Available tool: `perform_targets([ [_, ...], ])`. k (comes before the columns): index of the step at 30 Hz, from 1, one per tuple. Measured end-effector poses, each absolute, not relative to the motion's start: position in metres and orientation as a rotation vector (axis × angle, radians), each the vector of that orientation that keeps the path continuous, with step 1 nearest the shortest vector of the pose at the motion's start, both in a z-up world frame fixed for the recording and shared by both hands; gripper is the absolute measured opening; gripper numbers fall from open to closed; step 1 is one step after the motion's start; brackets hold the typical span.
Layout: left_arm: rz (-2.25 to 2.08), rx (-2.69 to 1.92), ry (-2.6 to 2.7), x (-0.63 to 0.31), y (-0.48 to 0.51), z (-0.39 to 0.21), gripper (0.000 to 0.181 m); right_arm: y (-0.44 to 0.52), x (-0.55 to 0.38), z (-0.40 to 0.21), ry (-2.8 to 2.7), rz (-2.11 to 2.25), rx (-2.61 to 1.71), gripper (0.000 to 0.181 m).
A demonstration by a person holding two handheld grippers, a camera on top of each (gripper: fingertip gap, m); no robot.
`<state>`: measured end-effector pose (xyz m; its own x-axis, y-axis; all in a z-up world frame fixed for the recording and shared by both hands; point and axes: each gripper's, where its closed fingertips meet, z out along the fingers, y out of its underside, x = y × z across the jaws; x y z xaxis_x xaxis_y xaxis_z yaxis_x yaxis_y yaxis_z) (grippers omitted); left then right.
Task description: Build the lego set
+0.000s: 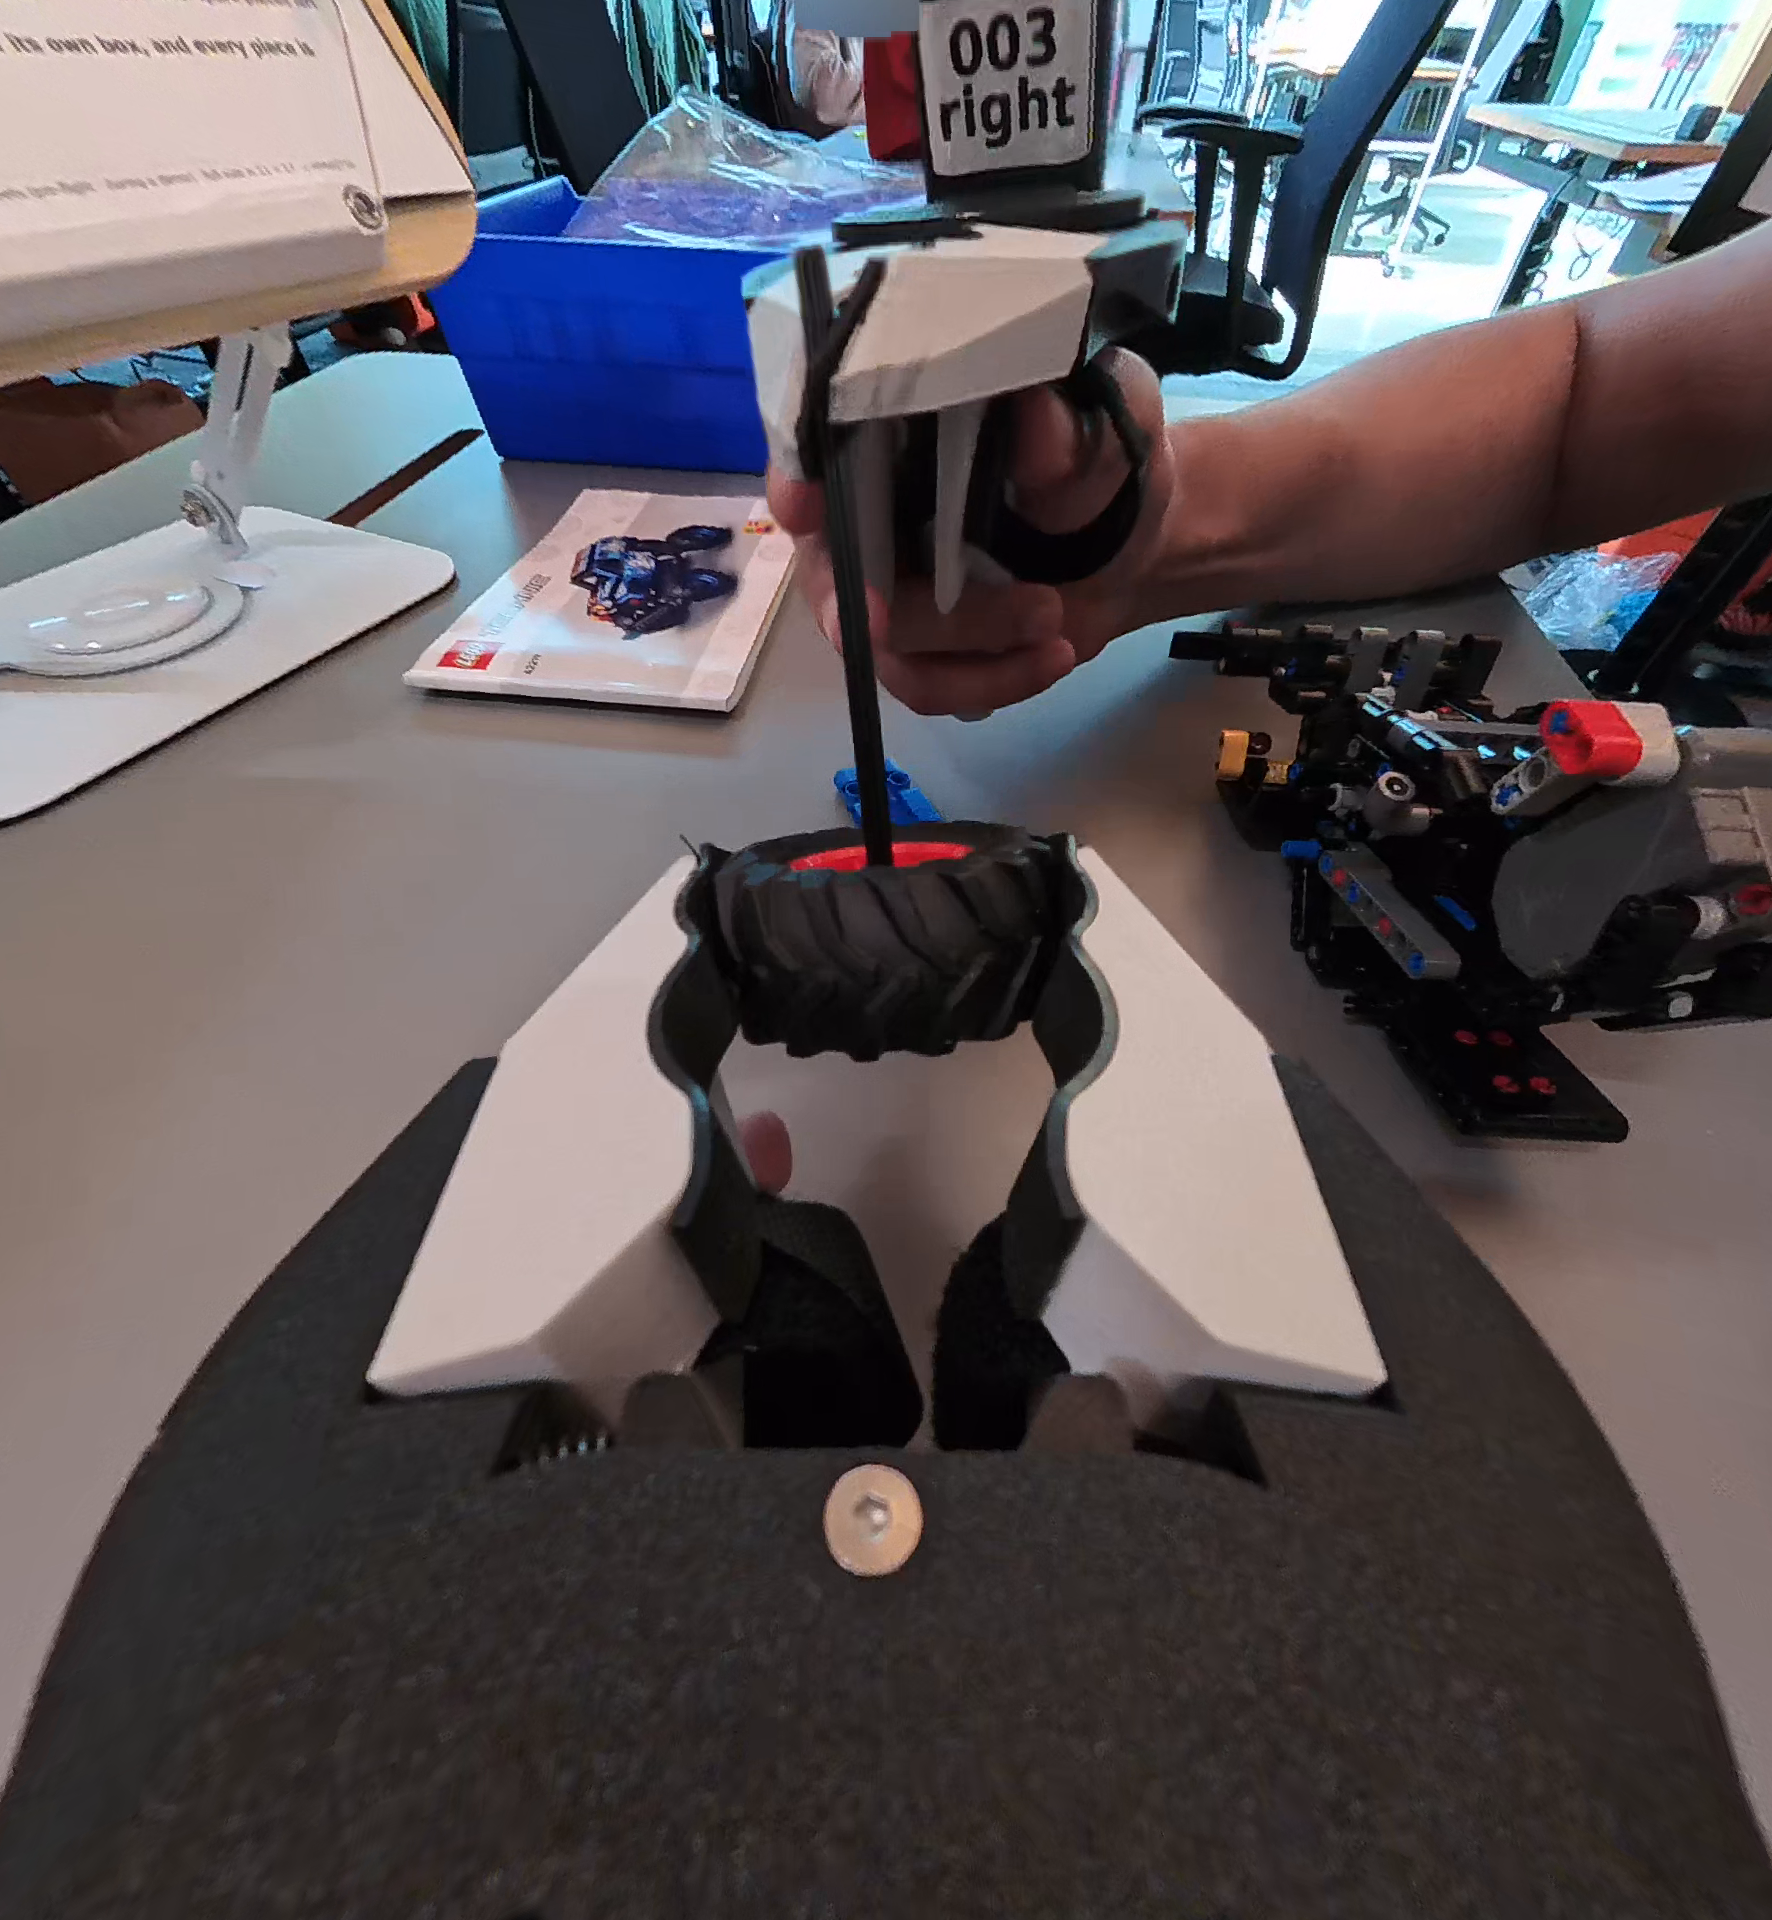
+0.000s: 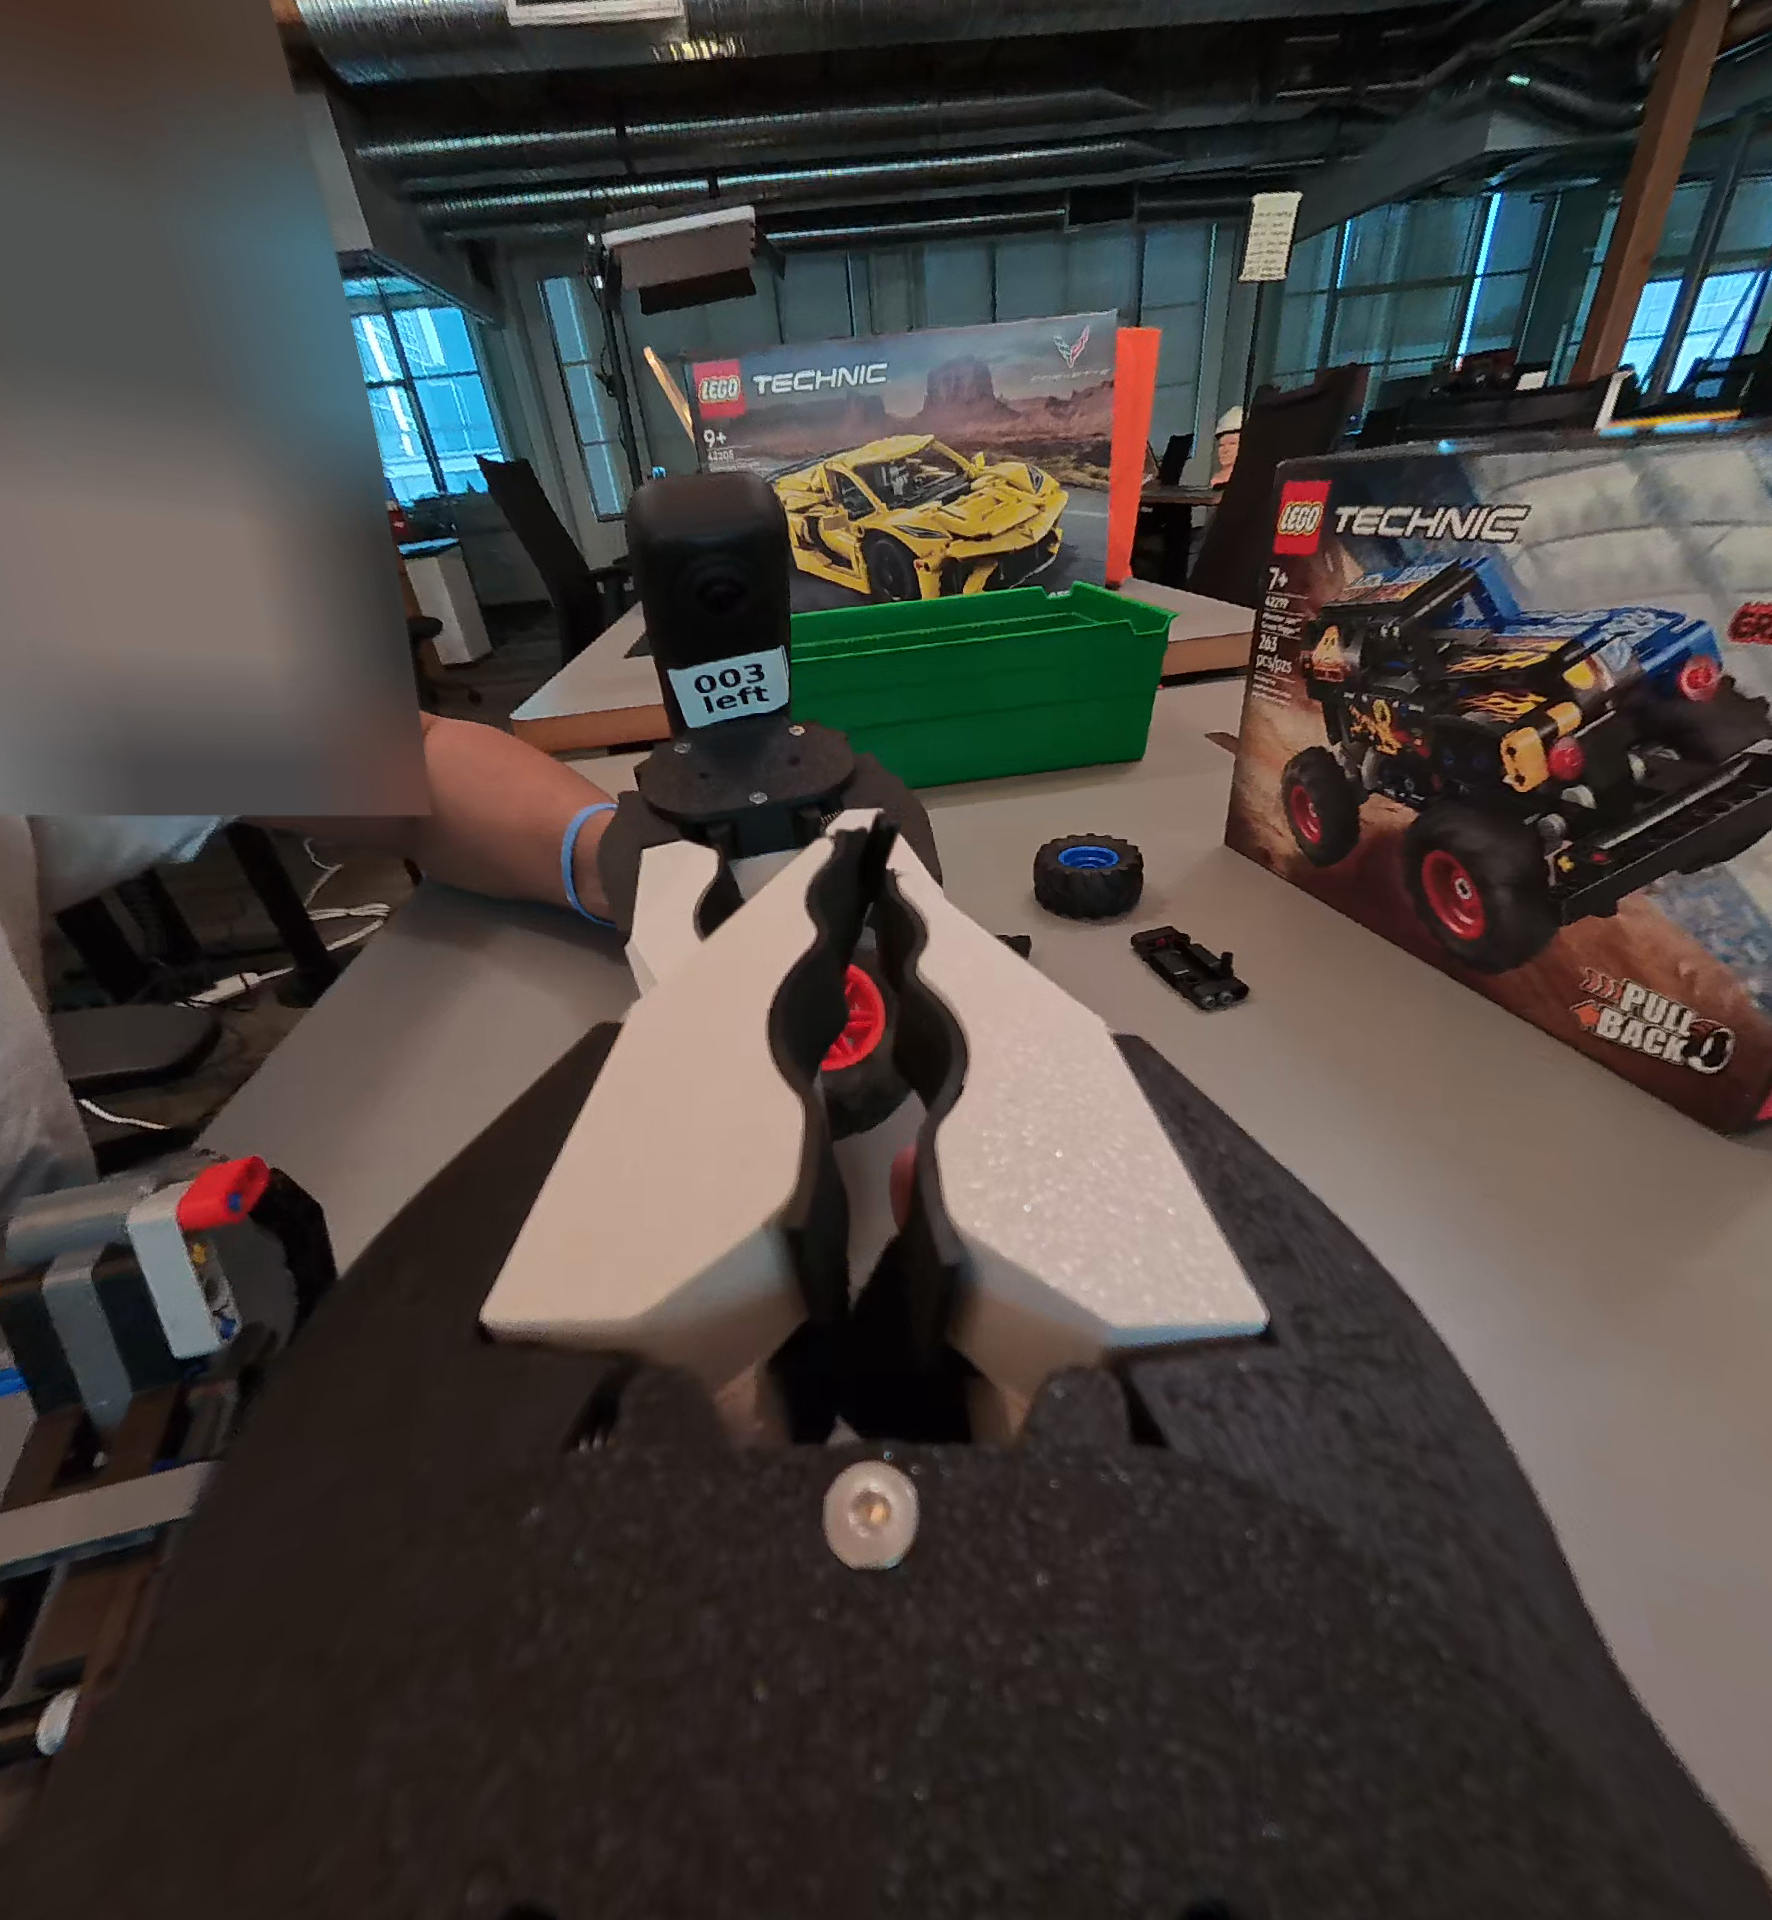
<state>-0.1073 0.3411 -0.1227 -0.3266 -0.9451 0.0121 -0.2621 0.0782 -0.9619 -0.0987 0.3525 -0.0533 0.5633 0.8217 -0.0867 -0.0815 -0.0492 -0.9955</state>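
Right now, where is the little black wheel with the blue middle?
In the right wrist view, the small black tyre with a blue hub sits on the grey table, right of the left gripper, between the green plastic bin and truck box.

Grey table [image 1: 238, 935]: glossy instruction booklet [image 1: 612, 603] and blue plastic bin [image 1: 591, 332] toward far edge; half-built black toy chassis [image 1: 1484, 862] at right edge.

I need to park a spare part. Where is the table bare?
Bare grey table lies between the white stand base, the booklet and the left gripper. Crowded: around the half-built model on the right.
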Motion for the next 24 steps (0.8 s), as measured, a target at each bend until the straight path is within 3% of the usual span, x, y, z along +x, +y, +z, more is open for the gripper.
perform_targets([
  [10, -1.281, -1.218, 1.675, -0.108, 0.346, -0.123, 0.058, 0.353, -0.085, -0.045, -0.69, 0.801, -1.429, 0.003],
  [14, -1.188, -1.242, 1.714, -0.112, 0.357, -0.132, 0.058, 0.344, -0.052, -0.012, -0.685, 0.793, -1.34, 0.001],
  [19, -1.144, -1.263, 1.678, -0.11, 0.366, -0.132, 0.062, 0.353, -0.062, -0.072, -0.879, 0.453, -1.671, 0.003],
  [24, -1.26, -1.379, 1.465, -0.118, 0.404, -0.112, 0.064, 0.351, -0.059, -0.106, -0.806, 0.558, -1.845, 0.019],
])
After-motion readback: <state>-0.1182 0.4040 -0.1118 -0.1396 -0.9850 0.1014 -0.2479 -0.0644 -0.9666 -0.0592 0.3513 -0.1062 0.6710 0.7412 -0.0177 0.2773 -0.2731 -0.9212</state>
